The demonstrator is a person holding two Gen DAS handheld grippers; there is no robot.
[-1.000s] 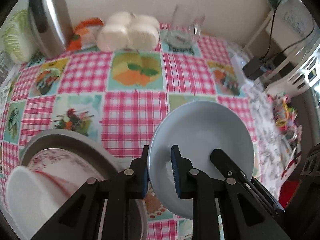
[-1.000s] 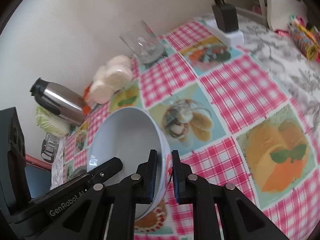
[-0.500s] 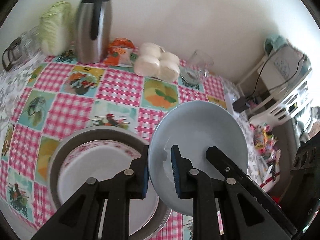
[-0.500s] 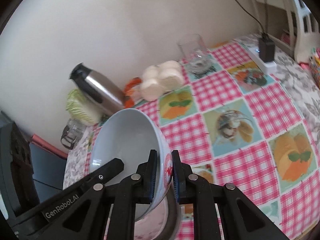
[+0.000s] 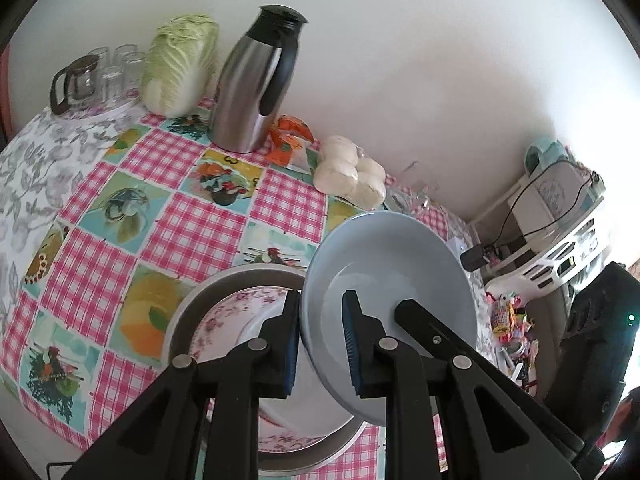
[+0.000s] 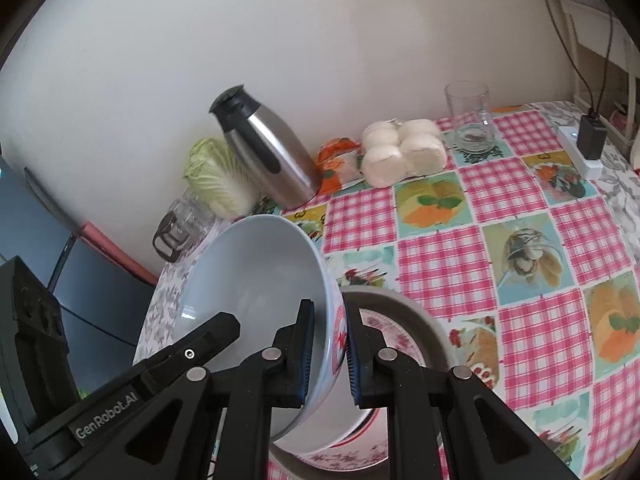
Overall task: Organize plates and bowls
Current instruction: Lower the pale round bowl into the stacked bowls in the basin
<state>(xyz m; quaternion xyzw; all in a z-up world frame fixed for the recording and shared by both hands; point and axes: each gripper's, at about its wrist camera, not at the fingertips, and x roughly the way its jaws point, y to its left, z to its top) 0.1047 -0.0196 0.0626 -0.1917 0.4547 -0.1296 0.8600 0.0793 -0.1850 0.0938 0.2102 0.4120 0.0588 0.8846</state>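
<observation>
A pale blue bowl (image 5: 390, 276) is held in the air, tilted, by both grippers. My left gripper (image 5: 320, 340) is shut on its left rim; my right gripper (image 6: 326, 356) is shut on its right rim, where the bowl (image 6: 256, 276) shows a red pattern outside. Below the bowl lies a floral pink-and-white plate (image 5: 224, 320) stacked on a larger grey plate (image 5: 192, 308). The grey plate's rim (image 6: 416, 316) and the floral plate (image 6: 388, 332) also show in the right wrist view. The bowl hides the plates' right part.
On the checked tablecloth (image 5: 192, 224) by the wall stand a steel thermos (image 5: 256, 88), a cabbage (image 5: 180, 64), a glass pot with glasses (image 5: 80, 80), white buns (image 5: 352, 180) and a glass (image 6: 472, 120). A power strip (image 6: 584, 148) lies at the right edge.
Both grippers have lifted the bowl higher and moved it left, over the stacked plates. The views now show more of the wall and the far table.
</observation>
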